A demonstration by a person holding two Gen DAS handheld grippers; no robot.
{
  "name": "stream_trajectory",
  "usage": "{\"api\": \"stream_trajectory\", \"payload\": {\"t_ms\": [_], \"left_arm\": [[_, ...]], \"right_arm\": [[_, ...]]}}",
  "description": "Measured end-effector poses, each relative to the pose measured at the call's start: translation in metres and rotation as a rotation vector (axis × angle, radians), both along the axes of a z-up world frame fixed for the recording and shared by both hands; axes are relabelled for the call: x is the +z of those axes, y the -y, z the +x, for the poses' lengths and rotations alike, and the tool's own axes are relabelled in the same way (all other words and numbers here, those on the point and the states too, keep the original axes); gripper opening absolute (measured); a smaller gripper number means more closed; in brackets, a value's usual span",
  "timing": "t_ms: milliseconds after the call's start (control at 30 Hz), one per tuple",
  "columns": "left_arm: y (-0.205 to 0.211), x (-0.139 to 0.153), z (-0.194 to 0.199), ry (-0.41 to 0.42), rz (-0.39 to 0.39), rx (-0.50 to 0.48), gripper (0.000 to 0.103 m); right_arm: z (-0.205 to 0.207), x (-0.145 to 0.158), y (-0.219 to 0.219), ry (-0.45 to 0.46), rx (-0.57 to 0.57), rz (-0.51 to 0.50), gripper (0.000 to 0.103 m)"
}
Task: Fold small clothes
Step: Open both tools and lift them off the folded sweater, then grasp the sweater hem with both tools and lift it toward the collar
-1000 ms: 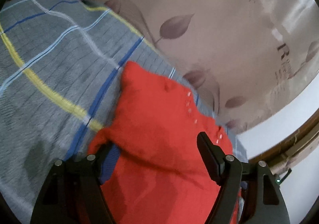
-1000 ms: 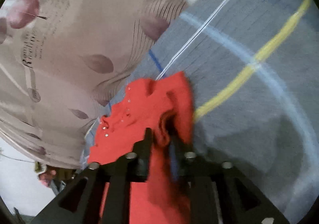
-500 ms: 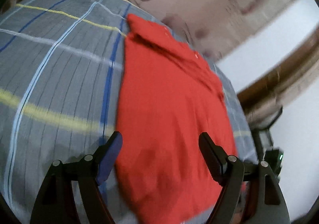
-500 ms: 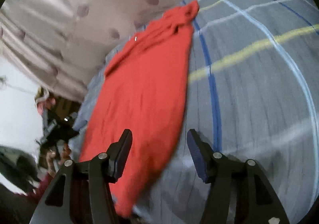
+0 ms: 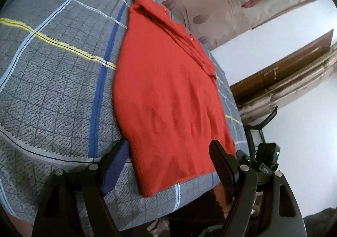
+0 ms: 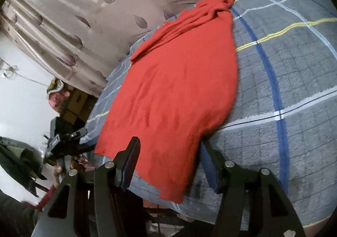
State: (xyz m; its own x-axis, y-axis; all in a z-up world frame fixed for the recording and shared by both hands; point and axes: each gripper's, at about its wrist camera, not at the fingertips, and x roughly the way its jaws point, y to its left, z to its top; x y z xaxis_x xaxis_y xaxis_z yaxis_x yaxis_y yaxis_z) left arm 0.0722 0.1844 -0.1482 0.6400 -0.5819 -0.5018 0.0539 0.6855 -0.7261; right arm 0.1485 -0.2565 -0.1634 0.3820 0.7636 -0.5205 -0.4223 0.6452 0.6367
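So the biggest thing here is the bed, covered in a grey blanket [image 5: 52,81] with a plaid of blue, yellow and pale stripes all over it. Behind it hangs a beige curtain [image 6: 80,5] with a purple leaf print and some lettering, and past that there's plain white wall plus a brown wooden door frame [image 5: 294,58] off to one side in the left wrist view.

Lying on the blanket is the red sweater [image 5: 168,89], spread out flat and long, running from the near edge of the bed up toward the curtain. The far end is bunched into folds, with a few small pale buttons showing there. The near hem sits right at the bed's edge, one corner drooping a little over it in the right wrist view [image 6: 168,93].

The left gripper [image 5: 168,159] has its fingers wide apart, hovering by the near hem with the sweater's corner framed between them, holding nothing. The right gripper [image 6: 170,157] is spread the same way at the other near corner, also gripping nothing. Whether the fingers actually touch the fabric is hard to tell
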Motion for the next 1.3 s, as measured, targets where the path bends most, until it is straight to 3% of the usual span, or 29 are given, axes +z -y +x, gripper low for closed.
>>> {"api": "stream_trajectory", "payload": {"t_ms": [33, 67, 100, 133, 200, 267, 367, 433, 567, 700, 800, 867, 900, 933, 1100, 1300], "left_arm": [[0.000, -0.001, -0.001, 0.005, -0.011, 0.014, 0.070], [0.001, -0.002, 0.000, 0.003, -0.013, 0.016, 0.063], [0.002, -0.005, 0.002, -0.004, -0.013, 0.017, 0.042], [0.003, -0.011, 0.004, -0.028, -0.003, 0.031, 0.021], [-0.001, -0.020, 0.005, -0.033, -0.012, 0.059, 0.010], [-0.006, -0.021, 0.002, -0.009, -0.048, 0.065, 0.010], [-0.008, -0.016, -0.004, 0.017, -0.001, 0.091, 0.012], [-0.015, -0.016, -0.004, -0.008, -0.009, 0.107, 0.019], [-0.028, -0.017, 0.004, -0.023, -0.096, 0.126, 0.033], [-0.015, -0.010, 0.019, -0.023, -0.055, 0.060, 0.047], [-0.004, -0.008, 0.028, -0.010, -0.012, 0.044, 0.047], [-0.001, -0.009, 0.030, -0.001, -0.001, 0.056, 0.040], [0.002, -0.010, 0.033, -0.014, 0.025, 0.059, 0.019], [0.004, -0.015, 0.035, -0.035, 0.040, 0.060, 0.006], [0.005, -0.018, 0.027, 0.004, 0.028, 0.105, 0.006], [0.001, 0.004, 0.014, 0.089, -0.009, 0.113, 0.006]], "right_arm": [[0.000, -0.001, -0.001, -0.006, 0.003, 0.007, 0.038], [0.002, -0.003, -0.001, -0.018, 0.007, 0.013, 0.019], [0.005, -0.007, -0.003, -0.038, 0.008, 0.016, 0.010], [0.008, -0.013, -0.002, -0.064, -0.001, 0.018, 0.007], [0.007, -0.015, 0.002, -0.059, -0.019, 0.052, 0.007], [0.004, -0.014, 0.003, -0.060, -0.024, 0.059, 0.008], [0.001, -0.015, 0.004, -0.063, -0.004, 0.069, 0.010], [0.001, -0.014, 0.008, -0.066, -0.011, 0.087, 0.014], [0.001, -0.014, 0.009, -0.073, -0.017, 0.106, 0.021], [0.002, -0.011, 0.001, -0.061, 0.001, 0.088, 0.026], [0.008, -0.011, -0.002, -0.082, -0.004, 0.089, 0.026], [0.009, -0.011, -0.004, -0.088, -0.007, 0.077, 0.018], [0.010, -0.012, -0.005, -0.096, -0.015, 0.059, 0.013], [0.010, -0.017, -0.003, -0.114, -0.027, 0.052, 0.006], [0.010, -0.018, 0.000, -0.121, -0.036, 0.085, 0.006], [0.007, -0.006, 0.011, -0.130, -0.037, 0.199, 0.006]]}}
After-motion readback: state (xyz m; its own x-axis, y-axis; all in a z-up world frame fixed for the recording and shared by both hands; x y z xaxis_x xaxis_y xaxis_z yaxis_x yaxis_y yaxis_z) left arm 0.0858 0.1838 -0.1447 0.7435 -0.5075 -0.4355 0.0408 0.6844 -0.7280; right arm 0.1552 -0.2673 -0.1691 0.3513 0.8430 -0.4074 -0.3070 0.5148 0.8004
